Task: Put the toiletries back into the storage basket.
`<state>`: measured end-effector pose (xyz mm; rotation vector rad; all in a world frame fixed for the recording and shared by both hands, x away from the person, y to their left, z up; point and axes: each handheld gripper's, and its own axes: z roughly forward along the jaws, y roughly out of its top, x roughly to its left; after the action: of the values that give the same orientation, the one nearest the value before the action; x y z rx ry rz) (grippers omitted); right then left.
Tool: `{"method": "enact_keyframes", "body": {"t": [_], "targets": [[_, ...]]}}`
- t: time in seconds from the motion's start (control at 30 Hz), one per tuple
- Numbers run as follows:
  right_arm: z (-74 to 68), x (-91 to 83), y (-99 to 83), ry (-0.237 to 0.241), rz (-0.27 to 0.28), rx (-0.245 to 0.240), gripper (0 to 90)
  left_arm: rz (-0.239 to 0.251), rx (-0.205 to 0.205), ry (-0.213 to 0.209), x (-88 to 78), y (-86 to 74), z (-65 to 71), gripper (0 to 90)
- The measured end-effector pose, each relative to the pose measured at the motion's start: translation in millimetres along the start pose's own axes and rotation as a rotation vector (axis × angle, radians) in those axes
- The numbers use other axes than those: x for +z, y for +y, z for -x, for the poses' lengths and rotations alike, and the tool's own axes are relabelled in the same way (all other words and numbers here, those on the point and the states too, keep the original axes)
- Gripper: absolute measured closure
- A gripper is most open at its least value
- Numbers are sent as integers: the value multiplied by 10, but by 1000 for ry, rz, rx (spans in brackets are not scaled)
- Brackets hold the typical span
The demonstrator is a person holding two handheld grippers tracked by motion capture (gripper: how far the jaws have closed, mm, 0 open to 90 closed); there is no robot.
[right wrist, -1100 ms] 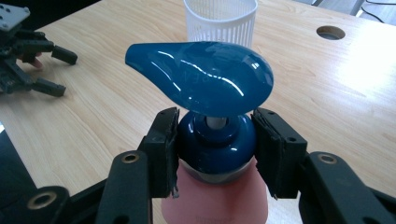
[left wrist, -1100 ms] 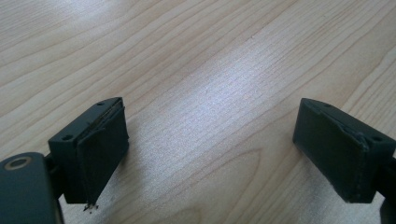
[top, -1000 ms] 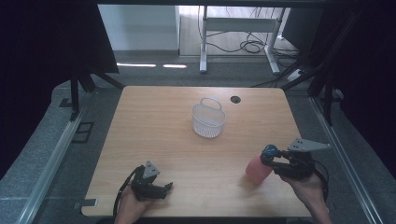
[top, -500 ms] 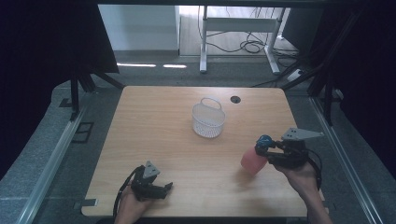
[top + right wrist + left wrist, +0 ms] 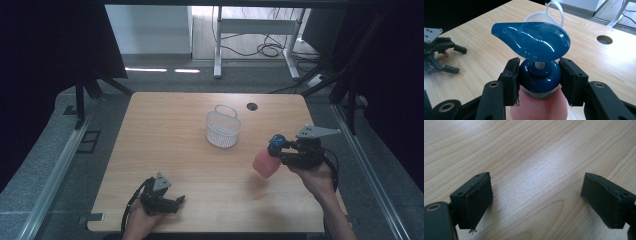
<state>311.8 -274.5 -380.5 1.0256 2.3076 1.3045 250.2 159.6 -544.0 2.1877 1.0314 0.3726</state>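
Observation:
A pink pump bottle [image 5: 264, 164] with a blue pump head [image 5: 531, 41] hangs tilted above the right part of the wooden table [image 5: 165, 145]. My right gripper [image 5: 281, 150] is shut on its blue collar [image 5: 539, 76], the pads [image 5: 513, 81] pressing from both sides. A white mesh basket [image 5: 223, 128] with a loop handle stands near the table's middle, a little beyond the bottle; it also rises behind the pump head as the basket [image 5: 541, 15]. My left gripper [image 5: 176, 201] rests low at the front left, open, its jaws wide apart over bare wood in the left gripper view [image 5: 537, 203].
A round cable hole [image 5: 252, 106] sits in the tabletop behind the basket. Dark frame posts and curtains flank both sides. A white desk frame [image 5: 257, 30] and cables lie on the floor beyond the far edge.
My right gripper has carried the pink bottle up and to the left, closer to the basket. The left gripper has stayed where it was.

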Motion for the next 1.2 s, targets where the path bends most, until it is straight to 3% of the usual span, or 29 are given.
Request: {"method": "enact_keyframes", "body": {"t": [1.2], "targets": [[19, 430, 614, -9, 30, -40, 526, 2, -2, 4, 2, 0, 2, 99]]}}
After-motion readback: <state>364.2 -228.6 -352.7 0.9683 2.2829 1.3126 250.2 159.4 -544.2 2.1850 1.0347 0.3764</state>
